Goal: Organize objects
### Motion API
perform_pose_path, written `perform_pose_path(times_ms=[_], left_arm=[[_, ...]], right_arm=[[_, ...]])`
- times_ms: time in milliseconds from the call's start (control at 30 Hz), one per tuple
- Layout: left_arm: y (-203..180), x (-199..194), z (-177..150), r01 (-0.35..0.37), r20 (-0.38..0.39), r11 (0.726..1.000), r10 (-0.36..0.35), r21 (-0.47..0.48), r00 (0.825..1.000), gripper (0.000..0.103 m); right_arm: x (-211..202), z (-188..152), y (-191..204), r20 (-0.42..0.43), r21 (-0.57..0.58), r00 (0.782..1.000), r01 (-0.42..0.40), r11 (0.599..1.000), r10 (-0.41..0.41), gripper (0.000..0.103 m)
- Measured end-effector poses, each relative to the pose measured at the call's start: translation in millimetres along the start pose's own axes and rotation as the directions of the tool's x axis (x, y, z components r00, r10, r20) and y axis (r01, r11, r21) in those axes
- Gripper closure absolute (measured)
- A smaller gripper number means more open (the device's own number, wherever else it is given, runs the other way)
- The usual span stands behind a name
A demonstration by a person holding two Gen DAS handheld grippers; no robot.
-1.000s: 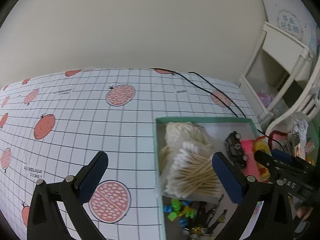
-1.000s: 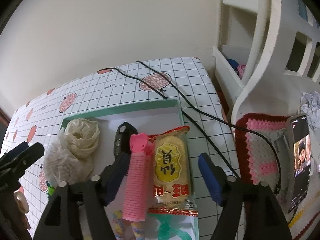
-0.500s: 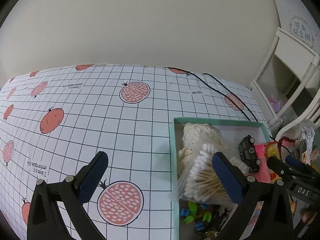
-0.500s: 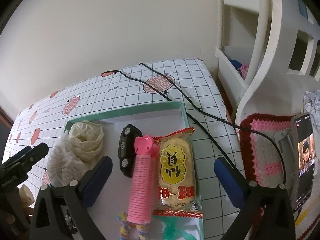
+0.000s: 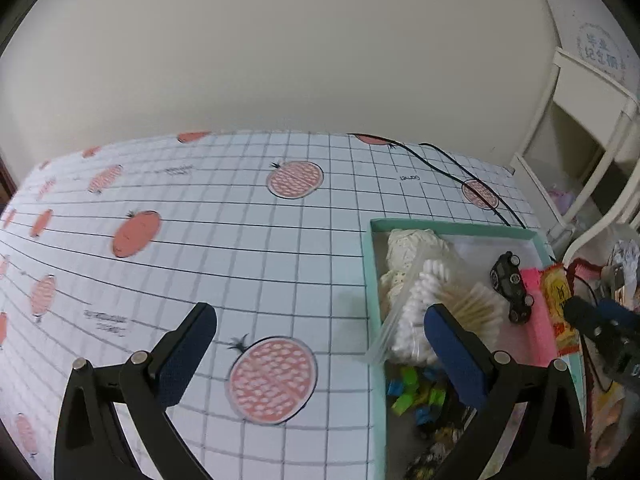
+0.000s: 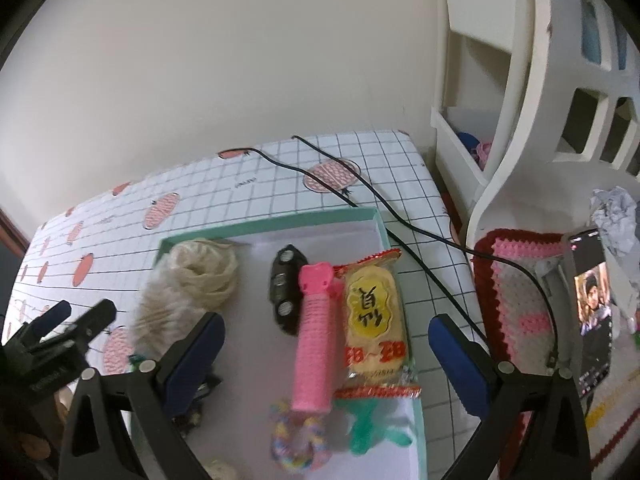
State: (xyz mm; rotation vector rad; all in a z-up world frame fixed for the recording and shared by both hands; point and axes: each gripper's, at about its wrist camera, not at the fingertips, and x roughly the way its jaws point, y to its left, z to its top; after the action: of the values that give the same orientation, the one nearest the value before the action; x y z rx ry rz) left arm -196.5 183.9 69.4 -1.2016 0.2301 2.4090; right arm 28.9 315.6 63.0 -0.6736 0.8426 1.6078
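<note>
- Teal-rimmed box (image 6: 268, 222) on a white checked tablecloth (image 5: 240, 240) printed with red fruit, near the table's right end.
- Inside the box: cream lace bundle (image 6: 208, 270), bag of cotton swabs (image 5: 448, 312), black toy car (image 6: 285, 292), pink hair roller (image 6: 314, 340), yellow snack packet (image 6: 374, 316), bead bracelet (image 6: 298, 436), small bright blocks (image 5: 416, 388).
- Left gripper (image 5: 320, 338) spread wide, holding nothing; left finger over bare cloth, right finger (image 5: 454, 350) over the swab bag at the box's left wall; contact impossible to tell.
- Right gripper (image 6: 326, 350) spread wide too, empty, hovering above the box with roller and packet between its fingers.
- Black cable (image 6: 400, 220) across the cloth behind the box; phone (image 6: 592, 308) on a crocheted mat (image 6: 516, 280) off to the right.
</note>
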Motion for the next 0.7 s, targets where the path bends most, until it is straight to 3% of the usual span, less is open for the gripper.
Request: perform_pose_path(times_ms=[267, 700], left_arm=[[10, -59, -6, 0.012, 0.071, 1.000, -0.011, -0.014, 0.997, 0.000], [23, -120, -64, 0.041, 0.132, 0.999, -0.037, -0.030, 0.991, 0.000]], right_arm=[[-47, -19, 22, 0.029, -0.028, 1.000, 0.006, 1.000, -0.005, 0.000], [-109, -77, 34, 0.072, -0.026, 0.997, -0.008, 1.000, 0.010, 0.000]])
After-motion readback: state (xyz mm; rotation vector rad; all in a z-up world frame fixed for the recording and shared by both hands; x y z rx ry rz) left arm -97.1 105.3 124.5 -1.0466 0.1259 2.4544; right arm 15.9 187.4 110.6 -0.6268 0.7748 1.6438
